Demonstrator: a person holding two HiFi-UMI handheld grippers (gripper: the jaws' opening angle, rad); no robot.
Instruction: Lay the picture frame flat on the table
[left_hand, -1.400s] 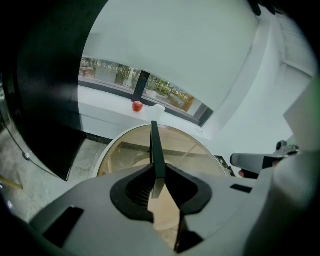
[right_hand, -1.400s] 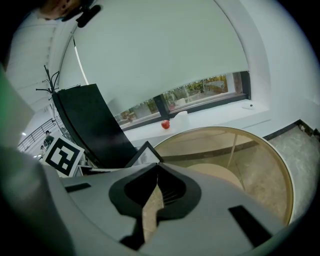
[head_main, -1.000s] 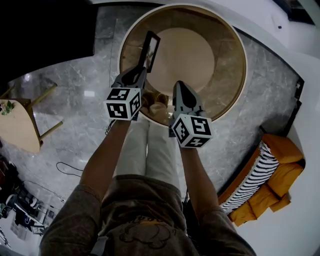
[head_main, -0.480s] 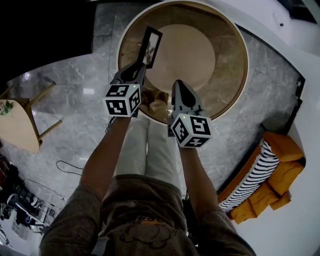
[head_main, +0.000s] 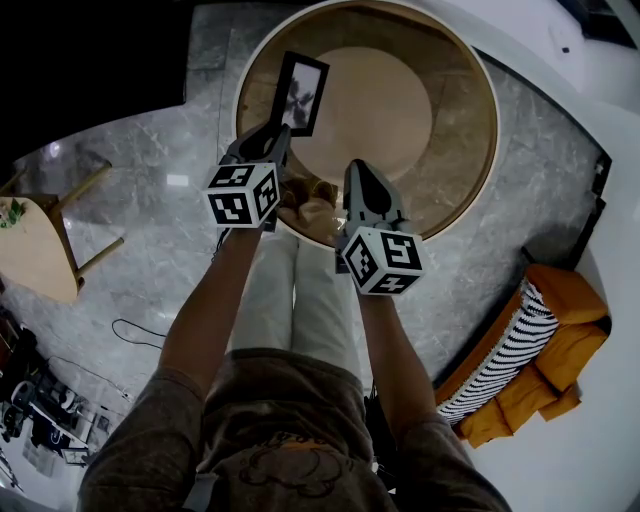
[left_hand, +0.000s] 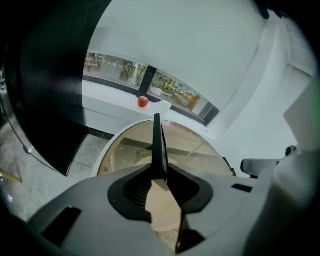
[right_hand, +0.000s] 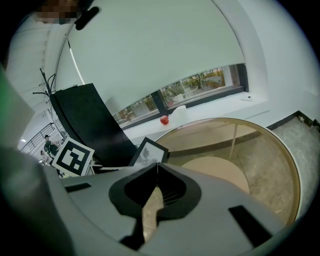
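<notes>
Marble covers the floor (head_main: 140, 160). At 9 o'clock in the head view stands a small wooden side table (head_main: 35, 255). The left claw (head_main: 272, 138), near 11 o'clock, has the lower edge of the picture frame (head_main: 301, 92) between its jaws, which are opening; their tips lie close against both faces. The frame leans tilted over the 9 o'clock side of the round glass-topped counter (head_main: 482, 90); whether it touches the glass cannot be told. The right claw (head_main: 360, 172), just beside the left, hovers at the counter's 6 o'clock rim, jaws together and holding nothing. An orange sofa (head_main: 560, 350) sits at 4 o'clock.
</notes>
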